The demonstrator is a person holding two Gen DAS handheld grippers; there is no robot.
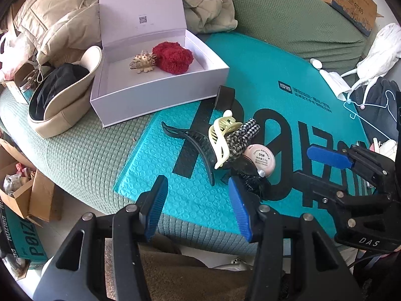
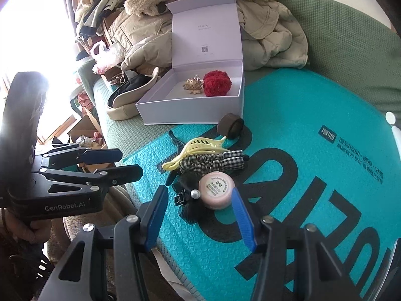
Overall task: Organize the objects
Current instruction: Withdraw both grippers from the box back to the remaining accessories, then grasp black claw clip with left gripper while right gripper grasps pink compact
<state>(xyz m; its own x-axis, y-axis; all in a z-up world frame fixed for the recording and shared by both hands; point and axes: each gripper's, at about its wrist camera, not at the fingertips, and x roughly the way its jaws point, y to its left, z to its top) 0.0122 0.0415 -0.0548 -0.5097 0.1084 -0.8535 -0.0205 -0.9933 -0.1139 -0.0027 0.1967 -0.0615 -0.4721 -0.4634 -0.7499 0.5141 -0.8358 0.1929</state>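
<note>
Risk: pink jar slips, tangled beside black bow | right gripper apart, straddling | left gripper apart, empty

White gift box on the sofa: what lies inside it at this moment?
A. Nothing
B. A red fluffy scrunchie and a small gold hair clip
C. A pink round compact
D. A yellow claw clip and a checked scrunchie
B. The open white gift box holds the red fluffy scrunchie with the small gold hair clip beside it; the other accessories lie outside on the teal mailer.
</note>
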